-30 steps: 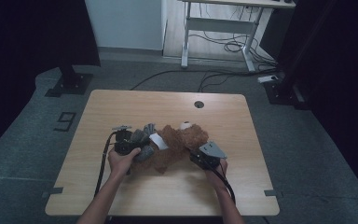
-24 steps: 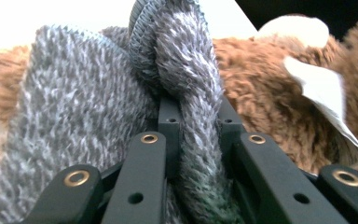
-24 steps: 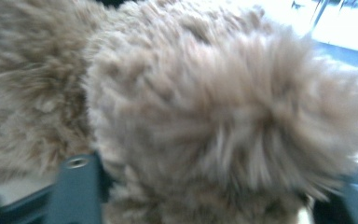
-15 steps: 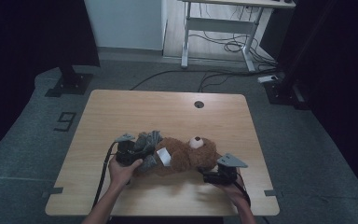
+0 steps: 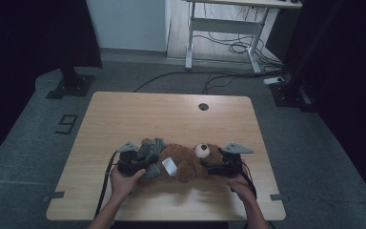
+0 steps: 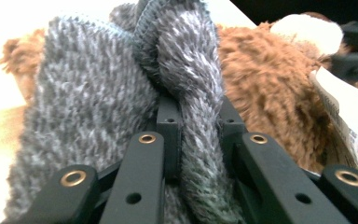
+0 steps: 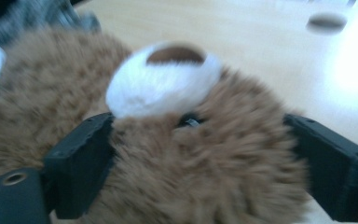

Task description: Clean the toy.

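Your left gripper sits nearly closed, jaws pinching a fold of the grey knit garment on the brown teddy bear. Your right gripper has just been opening: jaws stand wide, either side of the bear's head, white muzzle just ahead of them; whether the pads press the fur, you cannot tell. Bear lies between both tools, white tag beside the left one. Bare table lies beyond the tools; near edge close behind your hands.
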Demonstrator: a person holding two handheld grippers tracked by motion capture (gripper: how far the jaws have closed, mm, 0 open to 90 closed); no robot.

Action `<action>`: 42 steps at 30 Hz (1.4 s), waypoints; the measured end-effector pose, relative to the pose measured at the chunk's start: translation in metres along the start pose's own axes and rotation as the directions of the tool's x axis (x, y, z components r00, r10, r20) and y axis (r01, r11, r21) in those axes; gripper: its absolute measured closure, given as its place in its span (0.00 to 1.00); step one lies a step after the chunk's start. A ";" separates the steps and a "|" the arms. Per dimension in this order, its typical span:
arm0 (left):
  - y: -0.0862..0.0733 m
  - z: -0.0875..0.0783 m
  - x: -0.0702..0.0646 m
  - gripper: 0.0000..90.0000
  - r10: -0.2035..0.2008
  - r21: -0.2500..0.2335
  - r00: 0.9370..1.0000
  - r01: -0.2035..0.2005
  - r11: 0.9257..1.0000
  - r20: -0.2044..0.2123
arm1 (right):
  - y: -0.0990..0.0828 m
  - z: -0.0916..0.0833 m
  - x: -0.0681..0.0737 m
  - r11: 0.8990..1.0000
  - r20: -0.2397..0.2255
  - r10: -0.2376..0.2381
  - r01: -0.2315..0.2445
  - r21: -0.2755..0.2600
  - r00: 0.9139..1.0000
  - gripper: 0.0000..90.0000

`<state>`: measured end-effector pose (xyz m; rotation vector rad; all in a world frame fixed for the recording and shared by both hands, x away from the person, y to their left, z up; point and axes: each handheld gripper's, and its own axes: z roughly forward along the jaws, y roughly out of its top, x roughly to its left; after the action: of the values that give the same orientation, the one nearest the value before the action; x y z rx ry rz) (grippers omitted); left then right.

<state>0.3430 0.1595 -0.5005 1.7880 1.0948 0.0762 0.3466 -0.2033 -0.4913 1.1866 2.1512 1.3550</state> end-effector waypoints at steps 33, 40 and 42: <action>-0.004 0.009 0.008 0.87 0.012 0.060 0.994 -0.005 0.998 -0.112 | -0.041 0.007 0.016 1.000 0.073 0.003 -0.001 -0.029 0.997 0.33; -0.024 -0.002 0.033 0.86 0.015 0.140 0.974 0.017 0.990 -0.225 | -0.042 0.007 0.016 0.999 0.077 0.007 -0.004 -0.035 0.997 0.33; -0.028 -0.006 0.039 0.86 -0.009 0.122 0.974 0.037 0.992 -0.228 | -0.043 0.007 0.016 0.999 0.078 0.005 -0.002 -0.037 0.997 0.33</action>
<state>0.3445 0.1938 -0.5345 1.9127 1.3074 0.2066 0.3213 -0.1947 -0.5290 1.2092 2.0625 1.3224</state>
